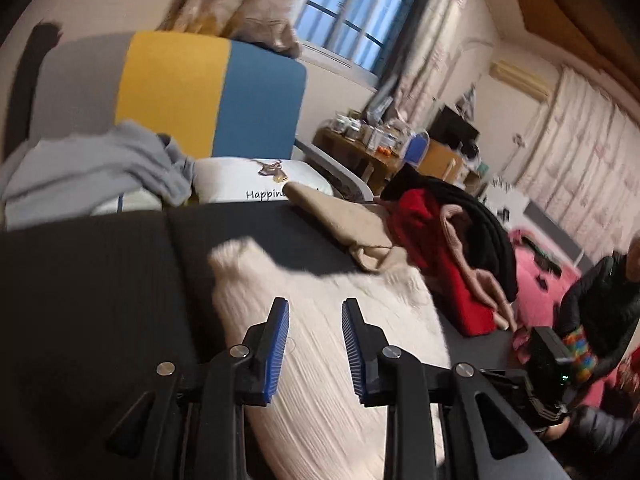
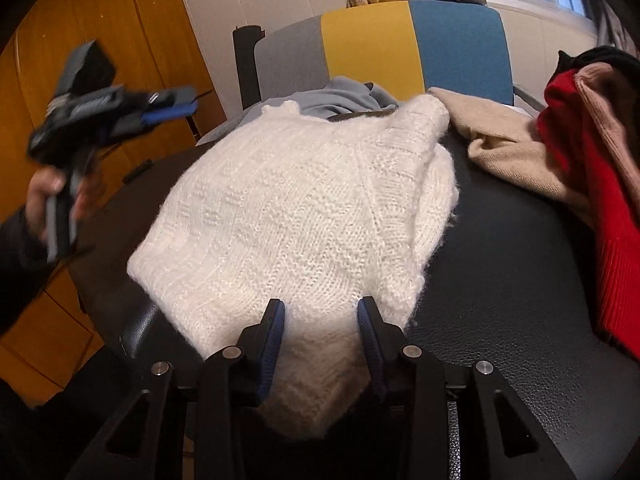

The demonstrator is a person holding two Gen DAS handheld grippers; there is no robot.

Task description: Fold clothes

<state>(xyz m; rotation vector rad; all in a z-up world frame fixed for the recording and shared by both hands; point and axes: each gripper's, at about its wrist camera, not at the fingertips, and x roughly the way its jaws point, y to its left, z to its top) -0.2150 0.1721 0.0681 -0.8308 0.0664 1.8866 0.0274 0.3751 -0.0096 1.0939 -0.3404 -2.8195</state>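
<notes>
White knit fills the middle of the right wrist view: the sweater (image 2: 296,216) lies folded on the black table (image 2: 500,280), its near edge running down between the right gripper (image 2: 322,312) fingers at the bottom of the frame. Those fingers stand apart, blue pads facing each other, with knit lying between them and nothing pinched. Over at the left edge, the left gripper (image 2: 176,106) is up off the table, blurred, held in a hand (image 2: 52,196) with a dark sleeve; from this angle its jaws look nearly closed, but the blur makes that hard to trust. Switch to the left wrist view and it's clearer: the left gripper (image 1: 316,312) has its fingers parted, empty, hovering over the sweater (image 1: 320,320), which streaks across the lower centre of the frame. At right in both views sits a heap of clothes, red (image 2: 592,184) with pink and black on top, and a beige garment (image 2: 512,140) lies between that heap and the sweater, touching the sweater's far corner. Behind, at the top of the frame, stands a chair back (image 2: 412,48) in grey, yellow and blue, with a grey garment (image 2: 344,98) bunched just beyond the sweater's far edge.
</notes>
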